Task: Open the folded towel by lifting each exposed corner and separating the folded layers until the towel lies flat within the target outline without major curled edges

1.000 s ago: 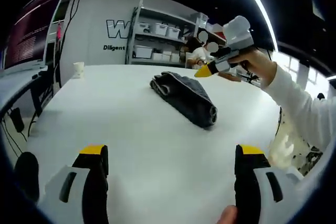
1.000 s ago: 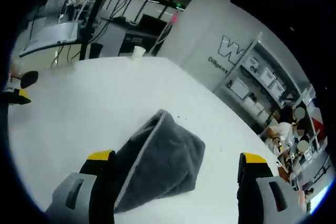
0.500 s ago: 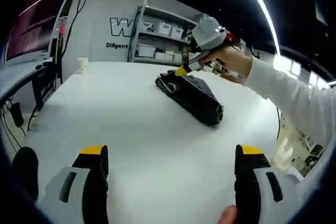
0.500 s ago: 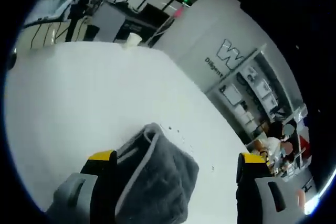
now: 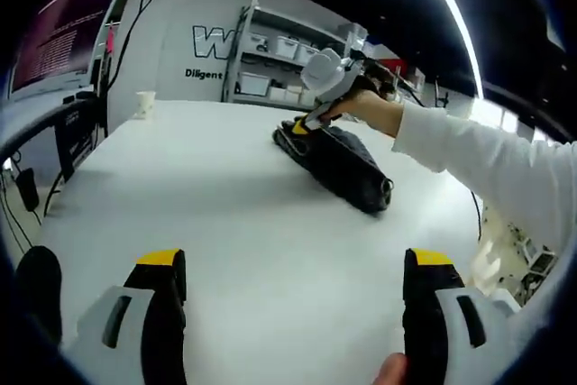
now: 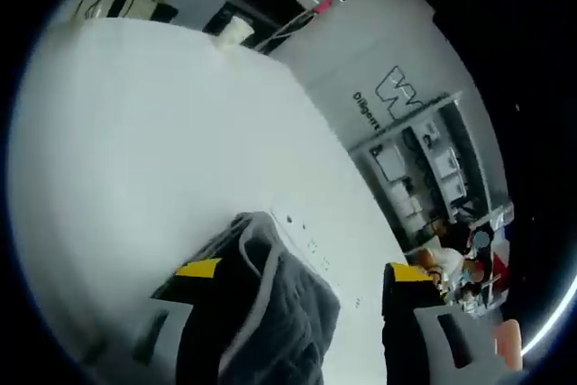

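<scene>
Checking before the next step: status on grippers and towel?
Left gripper open, back over bare table. Right gripper open, jaws astride the far end of the towel. Towel folded, not opened. Nothing in the way.

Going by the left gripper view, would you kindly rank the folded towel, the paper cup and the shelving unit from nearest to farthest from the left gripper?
1. The folded towel, mid-table, ahead and slightly right of the left gripper.
2. The paper cup, at the table's far left edge.
3. The shelving unit, beyond the table, against the back wall.
</scene>
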A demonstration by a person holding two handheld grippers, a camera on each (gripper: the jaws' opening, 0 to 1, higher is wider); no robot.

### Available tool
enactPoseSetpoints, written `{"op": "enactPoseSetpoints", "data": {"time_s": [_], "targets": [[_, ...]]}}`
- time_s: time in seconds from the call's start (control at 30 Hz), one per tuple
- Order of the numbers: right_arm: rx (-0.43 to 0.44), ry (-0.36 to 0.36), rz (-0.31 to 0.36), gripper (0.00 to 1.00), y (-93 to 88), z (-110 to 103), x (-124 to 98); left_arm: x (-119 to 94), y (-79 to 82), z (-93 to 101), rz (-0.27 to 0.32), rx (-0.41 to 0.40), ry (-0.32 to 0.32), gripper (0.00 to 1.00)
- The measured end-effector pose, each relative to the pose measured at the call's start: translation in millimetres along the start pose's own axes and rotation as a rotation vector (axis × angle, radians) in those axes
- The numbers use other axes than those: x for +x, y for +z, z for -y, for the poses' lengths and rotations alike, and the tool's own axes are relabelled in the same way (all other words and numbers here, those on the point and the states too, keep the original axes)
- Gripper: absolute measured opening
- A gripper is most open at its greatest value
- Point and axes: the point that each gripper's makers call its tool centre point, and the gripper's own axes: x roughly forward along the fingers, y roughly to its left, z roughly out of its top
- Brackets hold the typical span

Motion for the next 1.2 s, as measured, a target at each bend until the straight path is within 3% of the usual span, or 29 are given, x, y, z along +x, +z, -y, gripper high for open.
{"op": "enactPoseSetpoints", "data": {"time_s": [0.27,0.5,0.83,1.07,1.2], "targets": [[0.070,0.051,-0.036,0.41,-9.7,-6.7,11.8,4.3,-4.3,-3.5,-0.014,-0.005,0.002,1.00],[0.082,0.088,-0.009,0.07,-6.9,-9.9,6.4,4.3,-4.6,-3.6,-0.013,-0.004,0.005,1.00],[0.088,0.061,0.040,0.02,-11.4,19.0,-26.5,-0.1,-1.3,4.1,-0.008,0.014,0.004,1.00],[0.139,0.041,0.060,0.01,-35.7,49.4,-60.7,-6.8,1.8,10.5,-0.003,0.028,0.009,1.00],[0.176,0.036,0.059,0.01,-61.7,64.3,-85.0,-10.6,4.4,16.5,-0.002,0.047,0.012,1.00]]}}
